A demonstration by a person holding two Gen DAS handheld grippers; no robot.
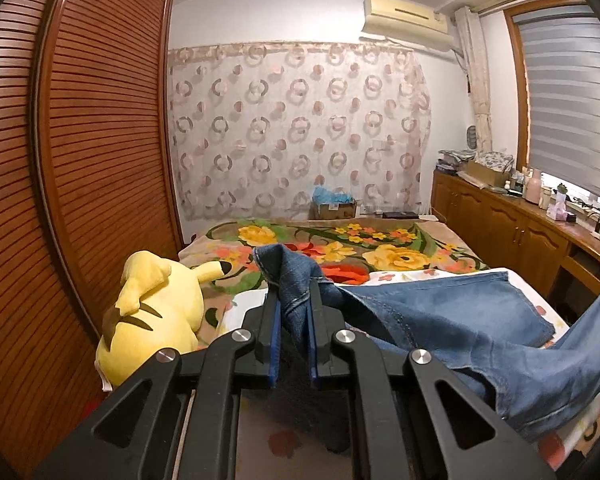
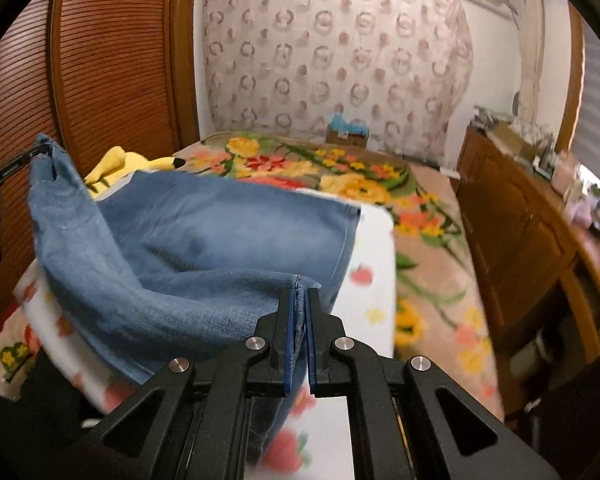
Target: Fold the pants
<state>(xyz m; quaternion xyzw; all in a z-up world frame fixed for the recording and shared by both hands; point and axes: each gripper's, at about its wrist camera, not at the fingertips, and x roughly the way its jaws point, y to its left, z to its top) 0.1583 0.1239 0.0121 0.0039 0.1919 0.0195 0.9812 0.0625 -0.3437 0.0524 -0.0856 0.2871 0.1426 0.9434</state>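
Blue denim pants [image 1: 452,320] lie across the near part of a bed. My left gripper [image 1: 294,294] is shut on one hemmed end of the pants, which bunches up above its fingertips. In the right wrist view the pants [image 2: 204,240] spread over a white flowered sheet, and my right gripper [image 2: 299,294] is shut on a hemmed edge of the denim, lifted off the bed. At the far left of that view the left gripper [image 2: 40,154] holds up another corner of the pants. The far part of the pants lies flat on the sheet.
A yellow plush toy [image 1: 152,312] sits at the bed's left side beside a brown slatted wardrobe [image 1: 80,160]. A flowered blanket [image 1: 340,248] covers the far bed. Wooden cabinets [image 1: 512,232] with clutter run along the right. A cardboard box [image 1: 334,206] stands past the bed.
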